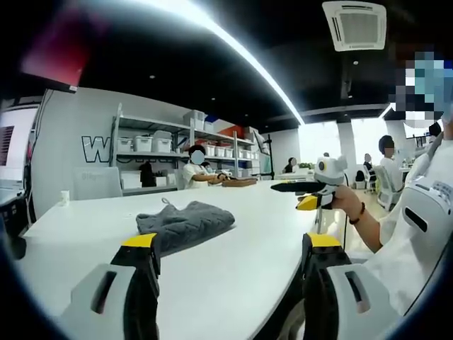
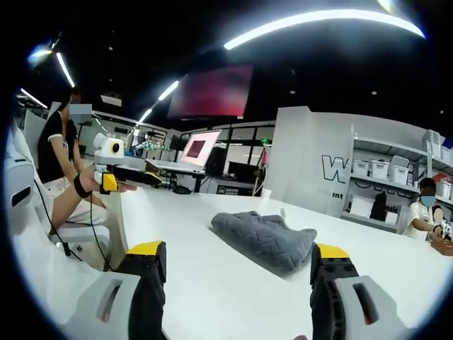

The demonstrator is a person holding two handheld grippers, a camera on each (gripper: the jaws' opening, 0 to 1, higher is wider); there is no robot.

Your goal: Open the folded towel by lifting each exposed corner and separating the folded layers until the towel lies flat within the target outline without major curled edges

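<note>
Yellow-tipped jaws of the left gripper [image 1: 230, 248] rise from 6 o'clock of the left gripper view and are held wide apart, with nothing between them; the right gripper [image 2: 239, 258] is seen the same way in the right gripper view, its jaws apart and empty. Ahead of both, the grey towel [image 1: 185, 223] lies folded and slightly bunched on the white desk [image 1: 241, 283], toward 11 o'clock of the left jaws and at 12 o'clock in the right gripper view [image 2: 265, 237], well apart from either gripper. It is judged to be soft, light and limp, with a quilted weave that should give grip; a small loop at its far edge and the loose corners are the likely places to be pinched, one layer at a time, since a deep bite could catch several folds. No target outline can be made out on the desk. Bare desk is seen all round the towel, so room for spreading appears ample, though the desk's near edge runs close by the grippers.
</note>
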